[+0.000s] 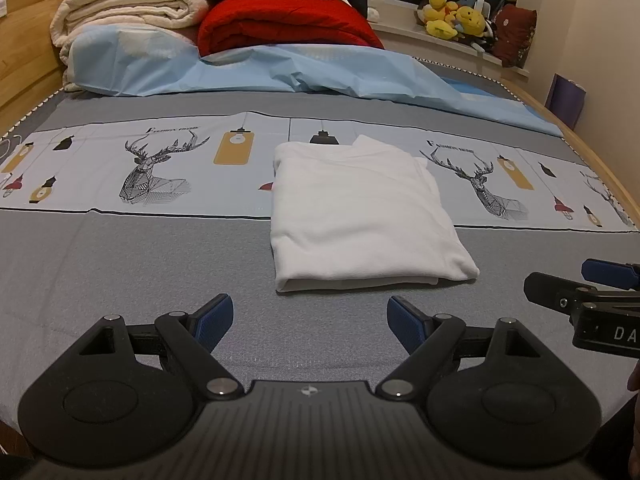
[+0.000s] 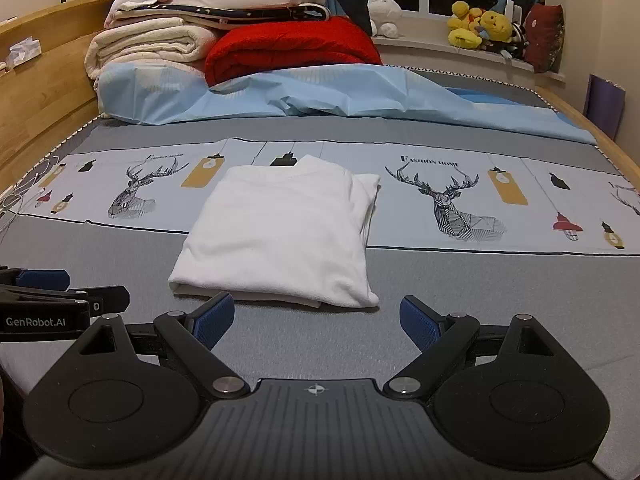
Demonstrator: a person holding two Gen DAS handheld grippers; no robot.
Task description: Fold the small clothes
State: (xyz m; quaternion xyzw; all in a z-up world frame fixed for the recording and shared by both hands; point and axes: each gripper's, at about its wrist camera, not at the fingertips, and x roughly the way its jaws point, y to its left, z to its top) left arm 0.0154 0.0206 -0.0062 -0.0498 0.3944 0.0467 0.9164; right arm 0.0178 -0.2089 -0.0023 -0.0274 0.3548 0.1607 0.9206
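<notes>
- Left tongs (image 1: 310, 322): black linkage arms with blue ribbed pads, nearest the left wrist camera. The jaws stand wide apart and hold nothing. They hover low over the grey part of the bed, just short of the near edge of the garment.
- Right tongs (image 2: 316, 324): same build, jaws likewise spread wide and empty, positioned just in front of the near edge of the garment. Each tool is visible from the side at the edge of the other's view, so the two sit close beside one another.
- Folded white knit garment (image 1: 360, 212): lies flat on the grey printed bed sheet (image 1: 120, 264), across the boundary between the plain grey band and the pale band with deer drawings. It forms a compact rectangle with stacked layers showing at the near edge. One layer protrudes slightly on the right side in the right wrist view.
- Judged state: the fold looks complete or near complete; neither tool is in contact with the cloth.
- Risk 1: a grip on only the top layer at the near edge would peel the stack open.
- Risk 2: a pad pushed forward along the sheet could shove the bundle and wrinkle it, or pinch the sheet together with the cloth.
- Risk 3: uneven lifting by the two tools would skew the rectangle.
- Background: crumpled light blue sheet (image 1: 280, 72), red folded blanket (image 1: 280, 28), cream folded towels (image 1: 128, 12), all well apart from the garment.
</notes>
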